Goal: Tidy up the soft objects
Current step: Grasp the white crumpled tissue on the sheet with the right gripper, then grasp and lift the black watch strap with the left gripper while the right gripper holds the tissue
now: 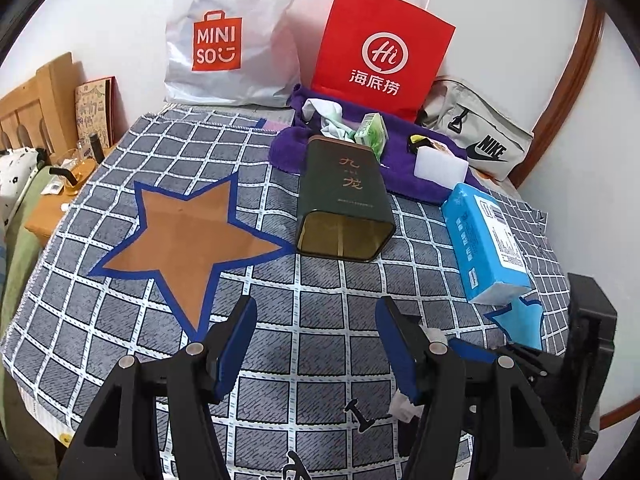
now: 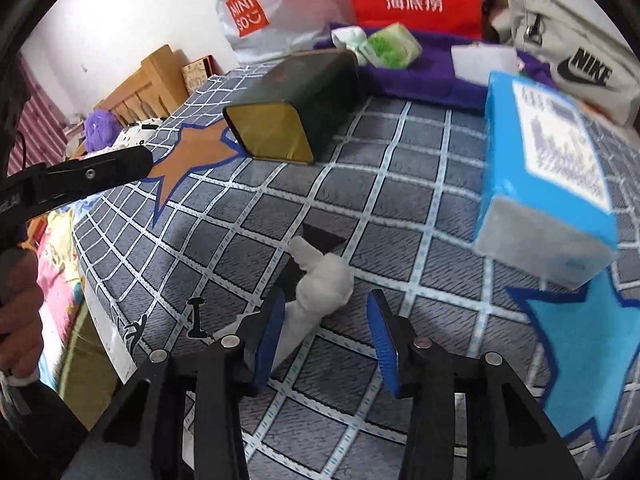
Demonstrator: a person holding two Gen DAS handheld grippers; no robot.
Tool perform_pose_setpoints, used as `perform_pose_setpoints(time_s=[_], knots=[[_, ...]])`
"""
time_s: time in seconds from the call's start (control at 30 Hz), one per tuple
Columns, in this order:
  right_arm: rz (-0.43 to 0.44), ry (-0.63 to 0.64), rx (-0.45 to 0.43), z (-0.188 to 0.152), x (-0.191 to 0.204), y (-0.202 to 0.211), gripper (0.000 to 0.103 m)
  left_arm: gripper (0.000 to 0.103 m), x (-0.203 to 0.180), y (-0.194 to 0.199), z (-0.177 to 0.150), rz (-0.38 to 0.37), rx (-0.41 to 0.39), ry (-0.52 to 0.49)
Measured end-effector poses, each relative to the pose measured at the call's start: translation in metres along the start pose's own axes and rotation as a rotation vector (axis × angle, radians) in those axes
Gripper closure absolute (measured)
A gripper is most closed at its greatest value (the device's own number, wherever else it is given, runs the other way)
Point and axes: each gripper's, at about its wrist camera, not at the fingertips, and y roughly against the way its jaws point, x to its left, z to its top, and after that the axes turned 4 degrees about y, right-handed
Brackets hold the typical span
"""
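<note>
Checked cloth (image 1: 320, 280) on a table against a white wall (image 1: 120, 20).
Both tongs, left gripper (image 1: 316, 344) and right gripper (image 2: 326, 336), gape wide, holding nothing; a crumpled tissue (image 2: 324, 284) lies between the right's fingers.

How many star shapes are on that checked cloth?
2. An orange star lies left of the open dark tin; a blue star lies at the right, partly under the blue tissue pack. Others may be hidden out of view.

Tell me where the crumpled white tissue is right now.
In the right wrist view the crumpled white tissue lies on the checked cloth, between the open right gripper fingers, nearer its left finger. The blue tissue pack sits to its right, the green tin beyond.
</note>
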Motion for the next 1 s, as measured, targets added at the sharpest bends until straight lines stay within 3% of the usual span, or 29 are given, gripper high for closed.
perform_pose_setpoints(time_s=[0.17,0.23,0.4,0.8,1.0], knots=[[-0.031,0.005,-0.030,0.002,0.007,-0.005,0.060,0.044,0.002,-0.006,-0.002,-0.009,0.017,0.000],[-0.040,0.016,-0.031,0.002,0.008,-0.007,0.084,0.044,0.001,-0.008,-0.004,-0.010,0.023,0.001],[-0.028,0.022,-0.091,0.001,-0.001,0.021,0.084,0.044,-0.003,-0.015,-0.008,-0.011,0.048,-0.013],[-0.223,-0.067,-0.075,-0.030,-0.073,0.064,0.084,0.044,-0.033,-0.041,-0.024,0.012,0.140,-0.091],[-0.234,-0.095,-0.083,-0.042,-0.091,0.067,0.083,0.044,-0.049,-0.057,-0.036,0.032,0.199,-0.143]])
